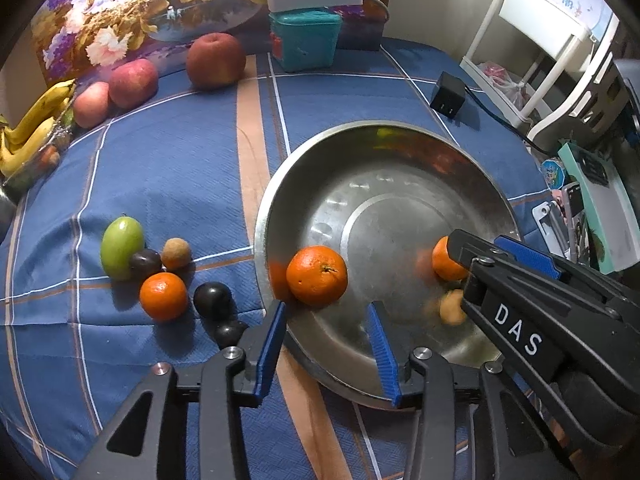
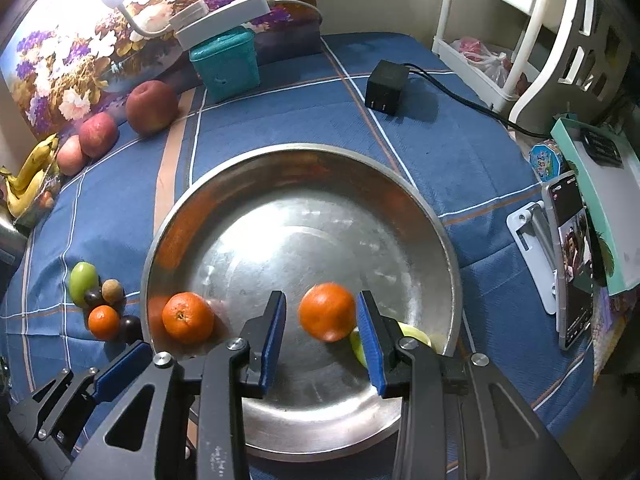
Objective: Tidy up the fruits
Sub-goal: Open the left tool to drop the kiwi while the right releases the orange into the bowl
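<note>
Fruit here is small, round and light; firm peel on the oranges, so they roll on steel and I'd take each across its widest middle with gentle squeeze, the dark plums [image 1: 212, 300] softer and slicker, easier to bruise. Left gripper [image 1: 327, 306] has its jaws spread and pinching nothing, hanging over the near rim of the steel basin [image 1: 380, 208]; first orange [image 1: 317, 275] lies just past its tips against the basin's left wall. Right gripper [image 2: 322, 296] has the second orange [image 2: 327, 312] between its jaws over the basin floor, looks touching one pad with a sliver of gap at the other, orange a bit blurred, so I cannot tell if it is pinched. Third orange [image 1: 163, 297] is out on the counter left of the basin. Counts: three oranges, three dark plums, one green fruit [image 1: 122, 248], one brown fruit [image 1: 176, 254], one yellow-green fruit [image 2: 416, 334] half hidden in the basin, three apples [image 1: 216, 60] at the back, one bunch of bananas [image 1: 36, 116]
</note>
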Available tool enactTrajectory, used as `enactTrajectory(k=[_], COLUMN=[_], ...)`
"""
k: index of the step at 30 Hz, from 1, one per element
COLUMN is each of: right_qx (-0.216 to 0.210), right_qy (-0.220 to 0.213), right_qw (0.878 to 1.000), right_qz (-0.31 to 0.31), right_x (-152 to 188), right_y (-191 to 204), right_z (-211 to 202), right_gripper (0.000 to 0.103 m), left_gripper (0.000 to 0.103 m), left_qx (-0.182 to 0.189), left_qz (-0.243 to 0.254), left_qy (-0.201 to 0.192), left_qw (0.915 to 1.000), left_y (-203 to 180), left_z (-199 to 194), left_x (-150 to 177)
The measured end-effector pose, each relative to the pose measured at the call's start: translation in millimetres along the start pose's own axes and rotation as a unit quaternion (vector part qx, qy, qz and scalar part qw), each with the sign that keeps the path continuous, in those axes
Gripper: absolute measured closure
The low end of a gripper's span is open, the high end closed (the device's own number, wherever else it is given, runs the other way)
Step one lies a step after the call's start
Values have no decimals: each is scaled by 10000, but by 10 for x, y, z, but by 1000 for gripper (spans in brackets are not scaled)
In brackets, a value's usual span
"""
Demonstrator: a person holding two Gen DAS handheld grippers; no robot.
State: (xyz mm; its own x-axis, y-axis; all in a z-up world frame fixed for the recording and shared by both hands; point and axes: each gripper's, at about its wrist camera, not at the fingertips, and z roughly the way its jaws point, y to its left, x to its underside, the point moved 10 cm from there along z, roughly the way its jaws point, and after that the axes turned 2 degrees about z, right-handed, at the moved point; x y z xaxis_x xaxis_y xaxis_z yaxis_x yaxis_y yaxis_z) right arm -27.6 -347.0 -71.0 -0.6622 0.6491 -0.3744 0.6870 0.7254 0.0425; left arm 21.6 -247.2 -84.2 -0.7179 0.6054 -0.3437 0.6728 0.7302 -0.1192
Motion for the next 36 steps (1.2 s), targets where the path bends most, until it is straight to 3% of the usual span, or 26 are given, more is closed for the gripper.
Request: enactTrajectory(k=[13, 18, 25, 33, 36], right_qx=[-12, -63, -91, -183, -159], right_qy=[-11, -8, -29, -55, -36], right_qw=[10000, 10000, 9999, 9997, 9997], right_qz=[-2, -3, -69, -157, -172], right_x=[-4, -8, -26, -38, -32], right_y=[-8, -2, 49, 139, 143], right_z=[-7, 0, -19, -47, -32], right_gripper=[65, 65, 65, 65, 65], left_gripper=[53, 53, 53, 53, 31], left_qx=[-204, -480, -538, -588, -637], left_qz=[-543, -1028, -1615, -1786, -1734], left_qy=[-87, -259, -397, -450, -416], left_qw=[9983, 9932, 9846, 9811, 9819], left_y=[411, 777, 1151, 1264, 1263], left_z=[-45, -106, -202, -245, -234], left_x=[-52, -68, -19, 25, 28])
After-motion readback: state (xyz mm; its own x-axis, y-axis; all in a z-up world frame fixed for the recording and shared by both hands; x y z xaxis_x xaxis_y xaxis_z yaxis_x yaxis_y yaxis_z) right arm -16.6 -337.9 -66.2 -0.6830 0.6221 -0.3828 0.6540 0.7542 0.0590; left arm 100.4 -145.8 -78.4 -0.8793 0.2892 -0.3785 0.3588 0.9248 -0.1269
